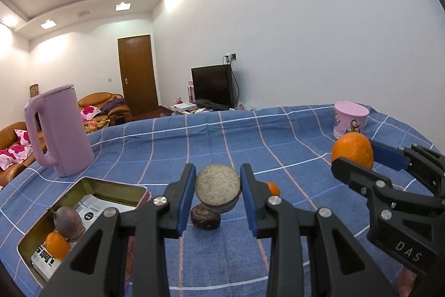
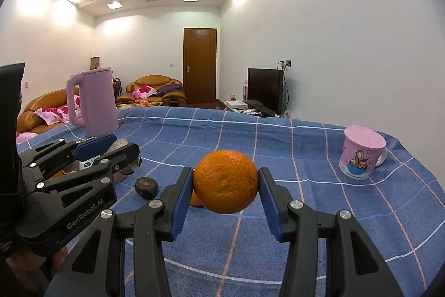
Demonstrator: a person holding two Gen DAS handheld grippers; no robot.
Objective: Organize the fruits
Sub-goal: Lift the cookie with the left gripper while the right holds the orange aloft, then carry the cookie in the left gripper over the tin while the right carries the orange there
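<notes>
My left gripper [image 1: 217, 187] is shut on a round grey-brown fruit [image 1: 217, 185], held above the blue checked cloth. Below it lie a dark wrinkled fruit [image 1: 205, 217] and a small orange fruit [image 1: 272, 188]. At the lower left, an open metal tin [image 1: 111, 185] holds a purple pointed fruit [image 1: 68, 221] and a small orange one [image 1: 57, 245]. My right gripper [image 2: 225, 183] is shut on a large orange [image 2: 225, 181], also seen at the right of the left wrist view as the large orange [image 1: 352, 149]. The dark fruit [image 2: 146, 187] lies left of it.
A pink kettle [image 1: 59, 130] stands at the back left of the table [image 1: 278, 135]. A pink cartoon mug [image 2: 361, 156] stands at the far right. Sofas, a wooden door and a television lie beyond the table's far edge.
</notes>
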